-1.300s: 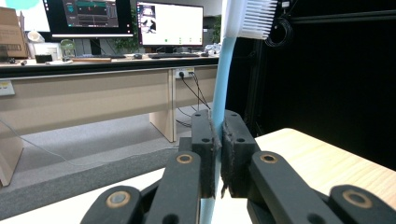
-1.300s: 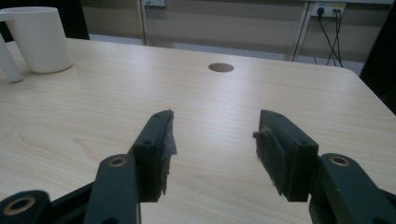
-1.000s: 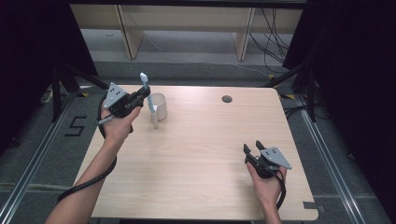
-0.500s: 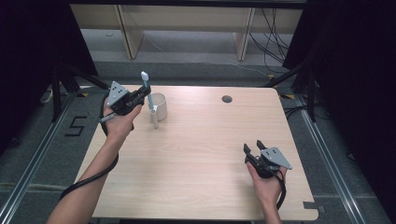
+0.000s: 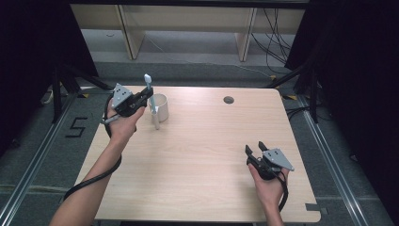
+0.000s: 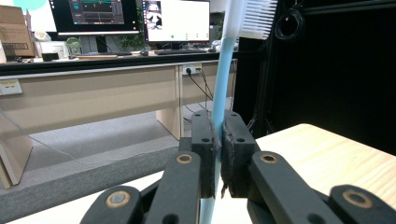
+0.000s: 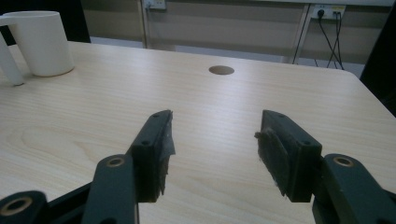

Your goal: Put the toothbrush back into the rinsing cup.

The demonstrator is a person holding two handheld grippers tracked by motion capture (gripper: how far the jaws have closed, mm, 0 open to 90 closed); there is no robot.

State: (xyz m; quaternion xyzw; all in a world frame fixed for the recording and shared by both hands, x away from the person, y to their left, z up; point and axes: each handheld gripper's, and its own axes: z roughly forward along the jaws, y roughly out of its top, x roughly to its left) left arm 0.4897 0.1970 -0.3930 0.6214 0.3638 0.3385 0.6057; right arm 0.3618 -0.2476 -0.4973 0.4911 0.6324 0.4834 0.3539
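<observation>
Blue and white plastic, the toothbrush [image 6: 219,107] stands nearly upright, pinched by its handle between the pads of the left tongs [image 6: 218,154], which are pressed together on it; its white bristle head rises well above the jaws in the left gripper view, and the handle runs on down below them. In the high view the toothbrush [image 5: 151,101] shows at the far left part of the counter [image 5: 207,155], its head above the left tongs [image 5: 143,98] and its lower end reaching down just in front of a white mug [image 5: 159,107], which stands on the counter just beside the tongs; whether the lower end touches the counter cannot be told. The mug [image 7: 41,43] also shows at the far left of the right gripper view, handle toward the camera. The right tongs [image 5: 254,149] sit well apart from the toothbrush, near the right front part of the counter, held in the person's right hand [image 5: 269,186]; their jaws have just been opening and stand spread, with nothing between them but bare light wood [image 7: 212,140]. A small round hole [image 5: 228,100] lies in the counter near its far edge.
</observation>
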